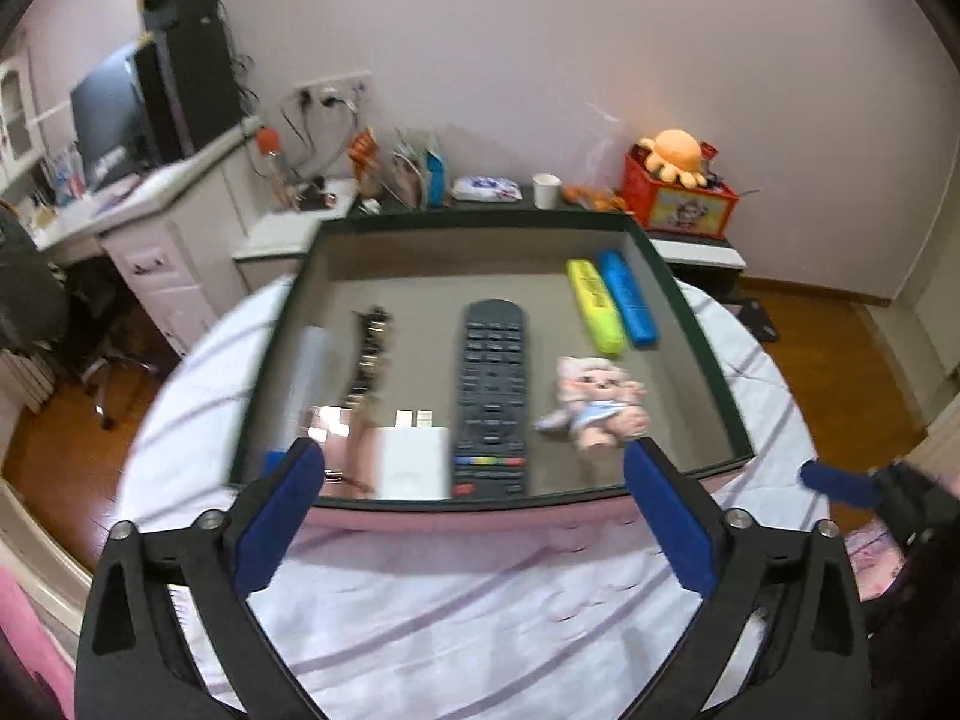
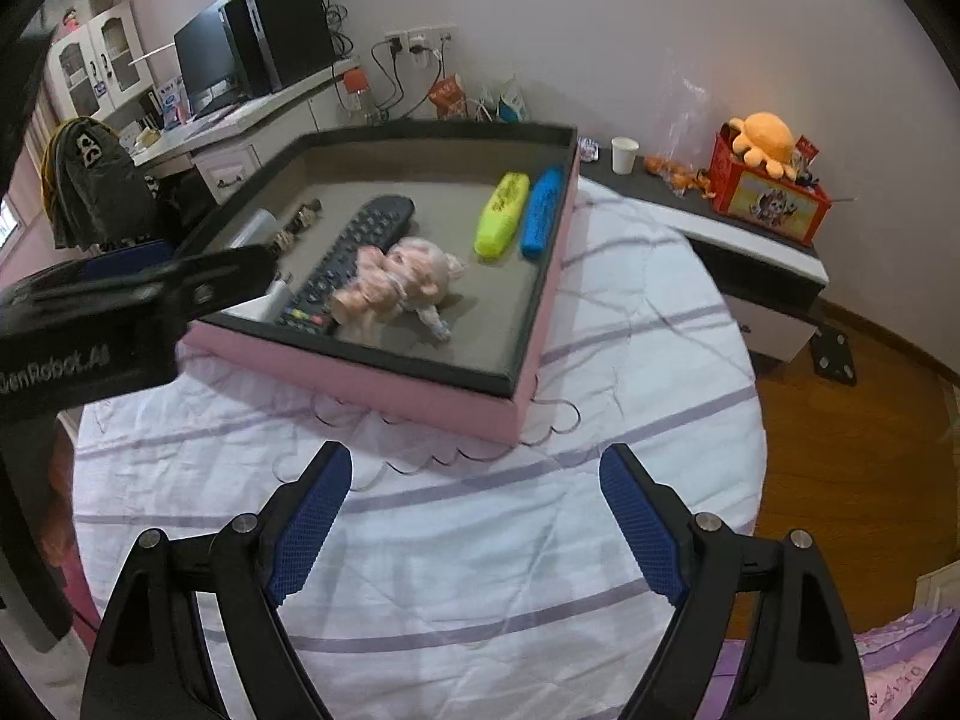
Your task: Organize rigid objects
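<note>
Your shallow pink box with a dark rim and grey lining [image 2: 384, 387] sits on a round surface covered by a white cloth with purple stripes [image 2: 540, 546], in a room with a pale wall, wood floor and a white desk carrying a monitor behind the box. Inside the box you have one black remote control [image 1: 493, 396] in the middle, one small plush doll [image 1: 591, 402] just right of it, and two highlighters side by side at the far right, one yellow [image 1: 594, 305] and one blue [image 1: 627, 297]. Left of the remote lie one white charger block [image 1: 414, 461], one dark beaded chain [image 1: 367, 354] and one pale, blurred item you cannot identify. Your left gripper [image 1: 474, 468] hovers over the box's near edge, fingers spread wide, holding nothing. Your right gripper [image 2: 474, 480] hangs over the cloth near the box, fingers also well apart and empty.
</note>
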